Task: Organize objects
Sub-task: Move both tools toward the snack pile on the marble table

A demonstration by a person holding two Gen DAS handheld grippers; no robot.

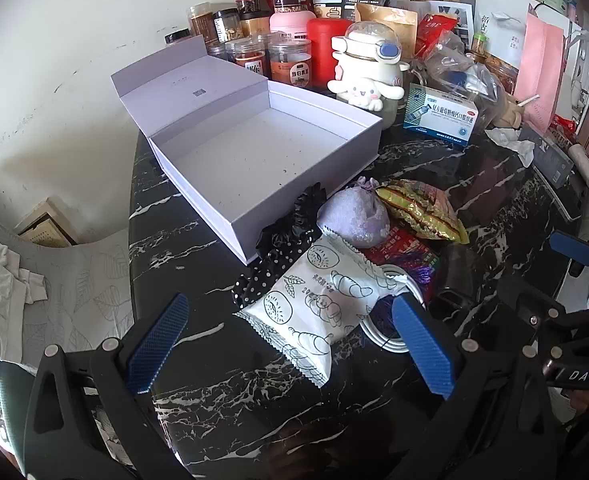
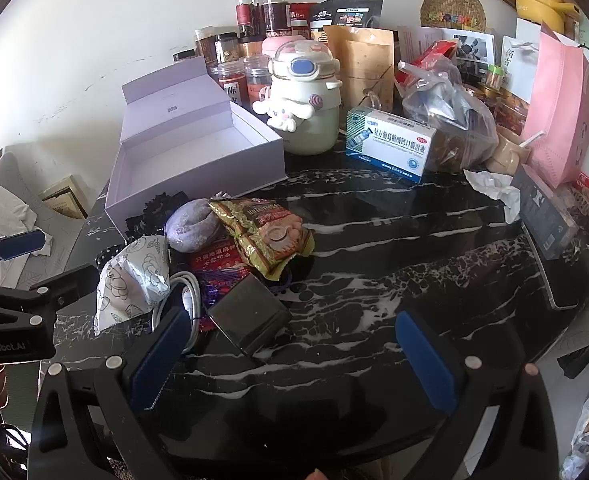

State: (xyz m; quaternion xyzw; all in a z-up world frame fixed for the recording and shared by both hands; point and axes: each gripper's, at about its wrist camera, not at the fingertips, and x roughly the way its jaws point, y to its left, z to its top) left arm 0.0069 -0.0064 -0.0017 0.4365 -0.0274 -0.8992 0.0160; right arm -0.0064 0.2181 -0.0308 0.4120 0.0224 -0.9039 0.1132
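An open, empty white box (image 1: pixel 254 160) with its lid up stands on the black marble table (image 1: pixel 214 392); it also shows in the right wrist view (image 2: pixel 198 168). In front of it lies a pile: a white snack packet (image 1: pixel 314 308) (image 2: pixel 130 280), a purple pouch (image 1: pixel 354 216) (image 2: pixel 192 226), a gold snack bag (image 1: pixel 422 208) (image 2: pixel 262 236), black scrunchies (image 1: pixel 290 236), a white cable (image 2: pixel 188 300) and a dark box (image 2: pixel 250 316). My left gripper (image 1: pixel 290 340) is open, its fingers on either side of the white packet. My right gripper (image 2: pixel 290 360) is open and empty over bare table, right of the pile.
Jars (image 1: pixel 290 64), a white character bottle (image 1: pixel 370 72) (image 2: pixel 306 100), a medicine box (image 1: pixel 440 116) (image 2: pixel 390 144), plastic bags (image 2: pixel 450 112) and a pink bag (image 2: pixel 558 120) crowd the back. A phone (image 2: pixel 550 264) lies at the right edge. A chair (image 1: pixel 74 280) stands left.
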